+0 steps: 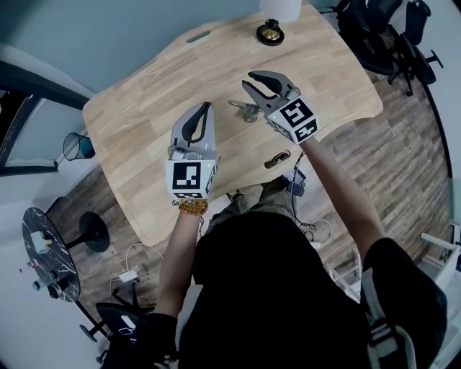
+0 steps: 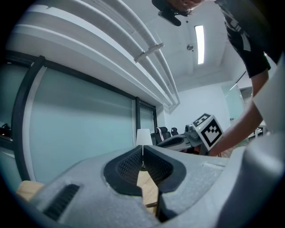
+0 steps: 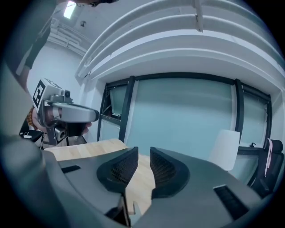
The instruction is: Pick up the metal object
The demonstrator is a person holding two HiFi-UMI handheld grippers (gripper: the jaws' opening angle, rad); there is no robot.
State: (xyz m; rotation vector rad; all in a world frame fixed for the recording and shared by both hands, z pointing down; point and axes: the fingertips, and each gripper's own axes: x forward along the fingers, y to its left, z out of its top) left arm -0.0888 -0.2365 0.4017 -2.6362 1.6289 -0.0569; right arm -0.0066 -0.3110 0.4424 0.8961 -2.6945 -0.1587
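Note:
The metal object, small and silvery, lies on the wooden table near its middle, partly hidden behind my right gripper. My right gripper hangs above it, its jaws a little apart and nothing between them. In the right gripper view only table wood shows through the gap. My left gripper is held to the left of the metal object, apart from it. Its pads meet at the tips in the left gripper view, with nothing held.
A black round thing with a brass centre and a white cylinder stand at the table's far edge. Office chairs stand at the right. A dark round side table and a bin are on the floor at the left.

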